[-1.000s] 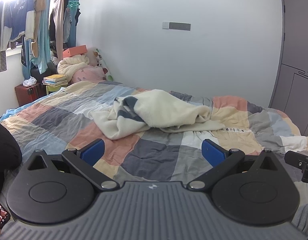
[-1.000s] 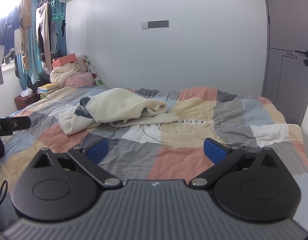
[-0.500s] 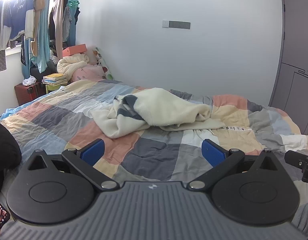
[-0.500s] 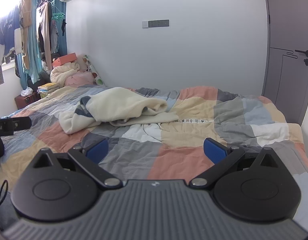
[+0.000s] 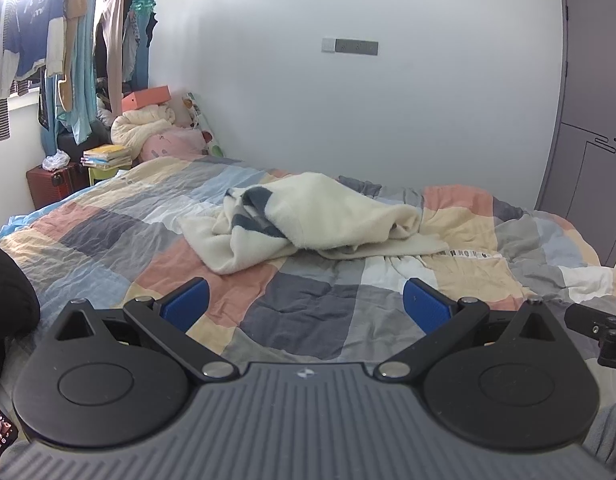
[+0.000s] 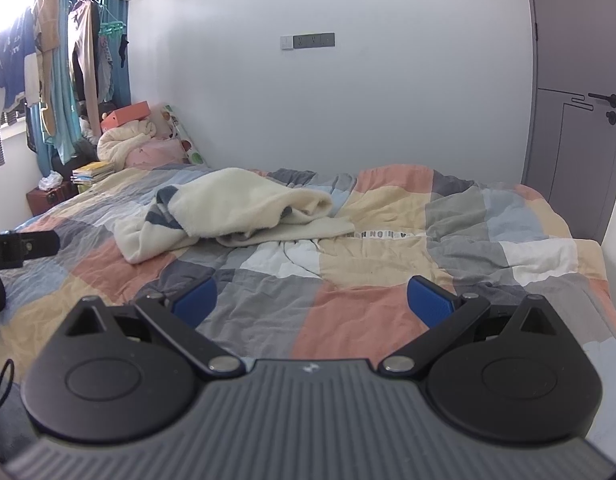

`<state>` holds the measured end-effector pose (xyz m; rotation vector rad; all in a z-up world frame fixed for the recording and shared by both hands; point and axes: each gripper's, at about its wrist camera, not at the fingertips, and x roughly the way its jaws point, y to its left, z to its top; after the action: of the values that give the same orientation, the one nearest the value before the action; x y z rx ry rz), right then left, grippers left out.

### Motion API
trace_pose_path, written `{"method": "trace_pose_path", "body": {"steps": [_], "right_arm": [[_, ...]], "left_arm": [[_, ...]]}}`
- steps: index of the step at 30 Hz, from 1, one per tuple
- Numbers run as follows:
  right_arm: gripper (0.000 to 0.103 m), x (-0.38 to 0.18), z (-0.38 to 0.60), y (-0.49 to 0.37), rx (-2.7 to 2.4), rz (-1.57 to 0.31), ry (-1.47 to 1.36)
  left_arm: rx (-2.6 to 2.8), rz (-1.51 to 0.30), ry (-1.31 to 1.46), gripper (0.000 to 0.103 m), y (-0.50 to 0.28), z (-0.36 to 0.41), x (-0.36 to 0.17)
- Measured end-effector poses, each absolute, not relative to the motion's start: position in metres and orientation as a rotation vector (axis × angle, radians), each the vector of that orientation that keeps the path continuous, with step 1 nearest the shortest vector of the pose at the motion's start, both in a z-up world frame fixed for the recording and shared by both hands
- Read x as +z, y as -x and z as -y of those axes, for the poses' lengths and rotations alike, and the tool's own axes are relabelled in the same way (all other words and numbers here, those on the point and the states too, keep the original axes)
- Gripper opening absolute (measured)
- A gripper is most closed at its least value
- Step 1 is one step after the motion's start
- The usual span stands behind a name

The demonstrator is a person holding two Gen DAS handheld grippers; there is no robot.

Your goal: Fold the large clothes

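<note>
A crumpled cream fleece garment with dark grey-blue patches (image 5: 320,220) lies in a heap in the middle of the bed; it also shows in the right wrist view (image 6: 235,212). My left gripper (image 5: 305,306) is open and empty, held above the near part of the bed, well short of the garment. My right gripper (image 6: 314,298) is open and empty too, to the right of the left one and also short of the garment.
The bed has a patchwork quilt (image 5: 308,312) of grey, salmon, cream and blue squares. Bedding, a pink pillow (image 5: 171,146) and an orange box (image 5: 145,98) are piled at the far left corner. Clothes hang by the window (image 5: 47,40). A grey door (image 6: 576,120) stands at right.
Both grippers have shifted very slightly; the garment sits a little higher in the views. Nothing was taken hold of or let go.
</note>
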<state>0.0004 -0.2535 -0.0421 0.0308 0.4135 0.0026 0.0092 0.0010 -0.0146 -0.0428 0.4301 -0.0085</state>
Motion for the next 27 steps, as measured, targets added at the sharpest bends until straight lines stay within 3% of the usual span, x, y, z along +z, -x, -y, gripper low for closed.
{"method": "trace_pose_path", "body": {"steps": [16, 27], "right_arm": [[0.103, -0.054, 0.255, -0.012, -0.012, -0.448, -0.038], [0.103, -0.060, 0.268, -0.090, 0.012, -0.509, -0.131]], "left_arm": [[-0.045, -0.484, 0.067, 0.103, -0.035, 0.001, -0.030], [-0.064, -0.570, 0.119, 0.103, -0.143, -0.012, -0.053]]}}
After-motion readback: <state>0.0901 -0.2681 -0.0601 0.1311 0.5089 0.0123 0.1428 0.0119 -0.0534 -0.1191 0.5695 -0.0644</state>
